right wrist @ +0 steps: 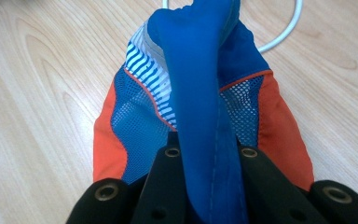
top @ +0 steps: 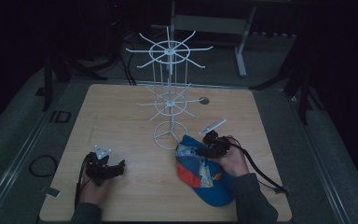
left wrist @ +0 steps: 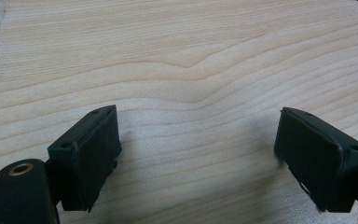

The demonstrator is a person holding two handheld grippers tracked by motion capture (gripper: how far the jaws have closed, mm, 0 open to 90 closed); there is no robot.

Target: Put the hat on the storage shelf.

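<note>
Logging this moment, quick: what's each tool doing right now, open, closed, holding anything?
Left tool: open, empty, over bare table.
Right tool: closed on a blue fold of the cap.

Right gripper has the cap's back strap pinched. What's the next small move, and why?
Probably lift the cap a little off the table and start toward the white hook stand. The right gripper is shut on its blue strap, while the cap lies beside the stand's base ring and the left gripper rests open.
</note>
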